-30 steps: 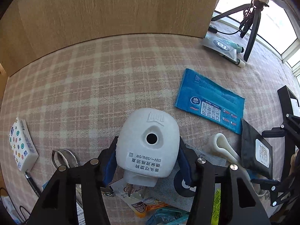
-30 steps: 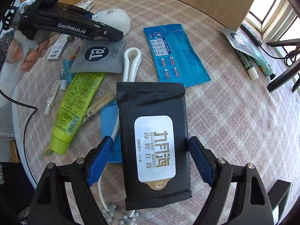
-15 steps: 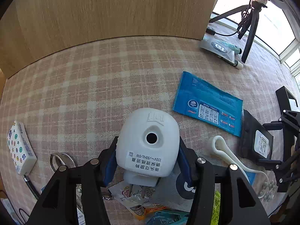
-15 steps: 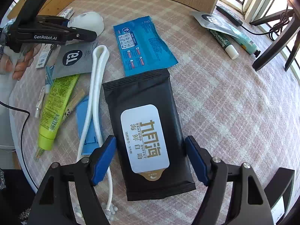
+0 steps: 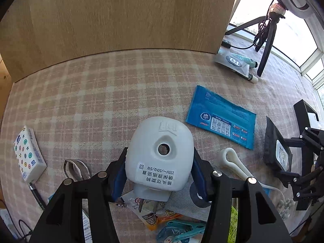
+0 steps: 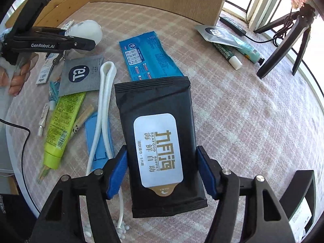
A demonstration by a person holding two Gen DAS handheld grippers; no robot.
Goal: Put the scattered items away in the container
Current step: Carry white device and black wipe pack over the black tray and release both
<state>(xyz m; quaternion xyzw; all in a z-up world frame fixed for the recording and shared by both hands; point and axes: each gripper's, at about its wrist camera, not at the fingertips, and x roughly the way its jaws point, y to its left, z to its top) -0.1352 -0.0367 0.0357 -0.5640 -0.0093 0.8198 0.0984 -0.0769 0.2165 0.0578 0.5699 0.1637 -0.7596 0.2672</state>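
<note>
My left gripper (image 5: 159, 174) is shut on a white plug-in device (image 5: 160, 141), pads on its two sides, its prongs hanging just above the checked tablecloth. The same device (image 6: 87, 30) shows at far left in the right wrist view. My right gripper (image 6: 162, 168) has a black wet-wipe pack (image 6: 156, 105) between its blue pads; its jaws are closing and both pads touch the pack's edges. In the left wrist view that pack (image 5: 273, 141) stands tilted up off the cloth. A wooden panel (image 5: 121, 20) rises at the table's back.
A blue wipe packet (image 6: 147, 58), grey sachet (image 6: 81, 75), green tube (image 6: 62, 117), white cord (image 6: 105, 93) and blue plastic piece lie left of the black pack. Tubes (image 6: 239, 48) and a black tripod (image 6: 283, 46) stand far right. A starred box (image 5: 28, 154) lies left.
The right jaws have narrowed onto the black pack, and the pack has come up and tilted off the cloth. The left gripper kept still with the white device.
</note>
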